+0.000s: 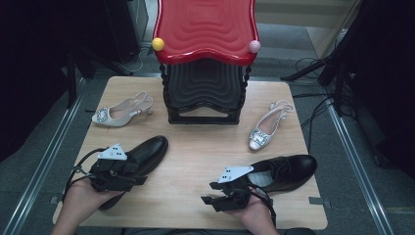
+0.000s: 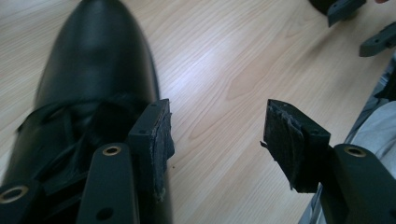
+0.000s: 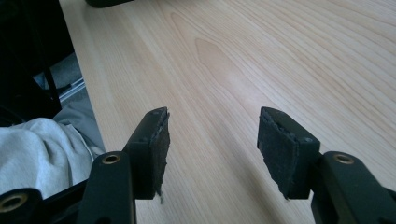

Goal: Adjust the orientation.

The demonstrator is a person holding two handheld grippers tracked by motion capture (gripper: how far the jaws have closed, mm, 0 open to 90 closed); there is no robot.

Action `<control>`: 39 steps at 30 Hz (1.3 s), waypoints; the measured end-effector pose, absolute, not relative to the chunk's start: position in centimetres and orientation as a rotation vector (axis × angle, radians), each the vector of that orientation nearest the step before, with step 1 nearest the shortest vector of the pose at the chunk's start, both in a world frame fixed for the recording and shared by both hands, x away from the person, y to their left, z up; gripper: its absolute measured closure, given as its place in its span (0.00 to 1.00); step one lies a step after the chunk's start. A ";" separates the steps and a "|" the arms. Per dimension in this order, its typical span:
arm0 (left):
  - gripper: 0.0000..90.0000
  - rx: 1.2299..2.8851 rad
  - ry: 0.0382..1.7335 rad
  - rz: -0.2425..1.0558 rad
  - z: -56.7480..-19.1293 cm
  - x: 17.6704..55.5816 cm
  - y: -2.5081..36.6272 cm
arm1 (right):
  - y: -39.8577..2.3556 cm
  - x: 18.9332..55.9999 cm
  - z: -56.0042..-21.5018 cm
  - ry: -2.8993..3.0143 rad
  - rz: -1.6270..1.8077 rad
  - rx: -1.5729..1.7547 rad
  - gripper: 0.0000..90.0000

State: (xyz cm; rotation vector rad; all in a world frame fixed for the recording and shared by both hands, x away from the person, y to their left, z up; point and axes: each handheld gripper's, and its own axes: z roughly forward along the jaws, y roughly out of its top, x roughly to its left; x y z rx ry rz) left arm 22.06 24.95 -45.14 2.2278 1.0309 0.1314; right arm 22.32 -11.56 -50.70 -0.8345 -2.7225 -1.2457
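Note:
Two black leather shoes lie on the wooden table [image 1: 195, 161]: one at the front left [image 1: 147, 152], one at the front right [image 1: 286, 169]. My left gripper [image 1: 141, 177] hovers over the left shoe's heel end, open and pointing right. In the left gripper view this shoe [image 2: 93, 79] lies left of the gap, with bare wood between the open jaws of the left gripper [image 2: 217, 135]. My right gripper [image 1: 209, 196] points left beside the right shoe's heel, open. In its own view the right gripper [image 3: 212, 140] holds nothing, above bare wood.
A red-topped shoe rack [image 1: 205, 29] with a black lower shelf stands at the table's back centre. One beige slingback heel [image 1: 122, 112] lies to its left and another [image 1: 266, 127] to its right. Grey clothing [image 3: 37, 149] shows past the table's near edge.

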 end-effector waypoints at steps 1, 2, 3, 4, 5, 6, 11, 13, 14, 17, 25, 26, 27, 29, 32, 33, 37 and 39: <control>0.47 2.221 1.036 0.139 -45.0 21.8 25.3 | -11.4 22.3 -50.7 -2.723 -1.245 -0.827 0.49; 0.48 2.206 1.037 0.132 -44.8 21.6 25.7 | -11.2 22.3 -50.7 -2.724 -1.240 -0.820 0.49; 0.48 2.196 1.041 0.138 -44.7 21.5 25.9 | -11.1 22.4 -50.7 -2.726 -1.242 -0.805 0.49; 0.49 2.185 1.045 0.141 -44.6 21.3 26.1 | -11.0 22.4 -50.7 -2.725 -1.241 -0.801 0.49; 0.49 2.179 1.047 0.143 -44.5 21.1 26.4 | -10.9 22.5 -50.7 -2.727 -1.244 -0.789 0.49; 0.49 2.170 1.050 0.144 -44.5 20.9 26.6 | -10.8 22.6 -50.7 -2.727 -1.242 -0.787 0.49; 0.50 2.128 1.080 0.168 -44.0 19.9 27.6 | -10.3 22.9 -50.6 -2.734 -1.231 -0.758 0.49; 0.49 2.124 1.108 0.185 -43.8 19.5 28.1 | -10.0 23.0 -50.6 -2.738 -1.229 -0.737 0.49; 0.49 2.128 1.123 0.195 -43.9 19.4 28.3 | -9.9 23.1 -50.6 -2.739 -1.227 -0.730 0.49; 0.49 2.132 1.177 0.217 -44.3 19.0 28.9 | -9.5 23.2 -50.6 -2.742 -1.220 -0.716 0.49; 0.52 2.069 1.251 0.200 -45.0 18.8 29.6 | -8.9 23.5 -50.7 -2.755 -1.201 -0.684 0.49; 0.52 2.070 1.269 0.205 -45.1 18.7 29.7 | -8.9 23.5 -50.7 -2.755 -1.202 -0.683 0.49; 0.52 2.075 1.276 0.207 -45.2 18.8 29.7 | -8.9 23.4 -50.7 -2.757 -1.202 -0.683 0.49; 0.52 2.078 1.298 0.207 -45.5 19.0 29.7 | -9.0 23.4 -50.7 -2.758 -1.204 -0.686 0.49; 0.51 2.087 1.314 0.194 -46.5 19.7 29.1 | -9.1 23.6 -50.7 -2.760 -1.201 -0.696 0.49; 0.51 2.084 1.316 0.200 -46.7 19.9 28.8 | -9.1 23.6 -50.7 -2.758 -1.200 -0.701 0.49; 0.53 2.097 1.319 0.238 -47.6 21.2 27.0 | -9.0 23.5 -50.7 -2.766 -1.198 -0.687 0.49; 0.58 2.101 1.335 0.255 -47.8 21.6 26.5 | -9.0 23.4 -50.8 -2.768 -1.194 -0.688 0.49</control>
